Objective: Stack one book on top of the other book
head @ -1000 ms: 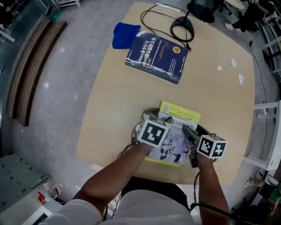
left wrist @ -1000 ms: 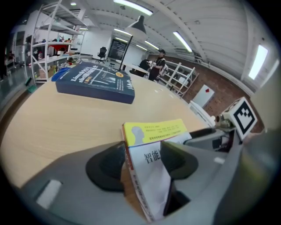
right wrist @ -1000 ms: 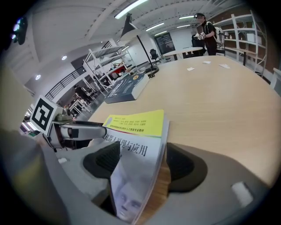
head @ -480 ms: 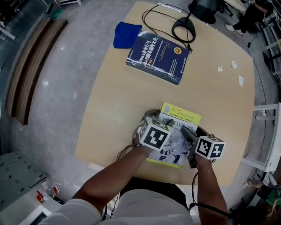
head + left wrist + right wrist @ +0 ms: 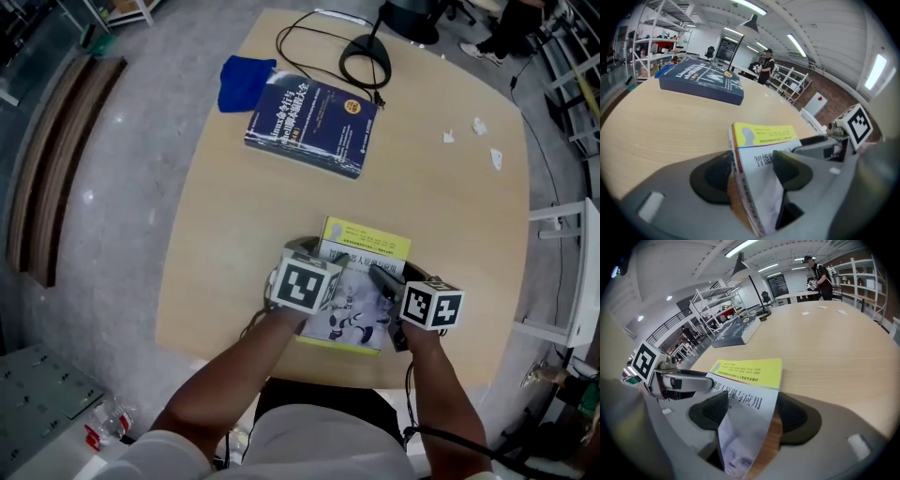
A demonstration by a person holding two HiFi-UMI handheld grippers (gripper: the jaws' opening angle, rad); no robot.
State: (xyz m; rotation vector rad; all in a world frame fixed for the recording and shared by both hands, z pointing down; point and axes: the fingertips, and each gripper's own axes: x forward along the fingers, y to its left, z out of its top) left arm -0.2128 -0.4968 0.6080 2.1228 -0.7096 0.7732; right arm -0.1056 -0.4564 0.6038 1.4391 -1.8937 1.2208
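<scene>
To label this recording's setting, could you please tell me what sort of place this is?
Probably an open-plan lab or workshop: white metal shelving racks stocked with gear, long ceiling strip lights, and a pale wooden table used as a work surface.

The left tool has its jaws spread wide around the near corner of a yellow-and-white paperback, one pad beside the spine and the other over the cover. The book lies on a pale wooden desk. Farther off rests a thick navy book. The right tool's marker cube shows at the right.
</scene>
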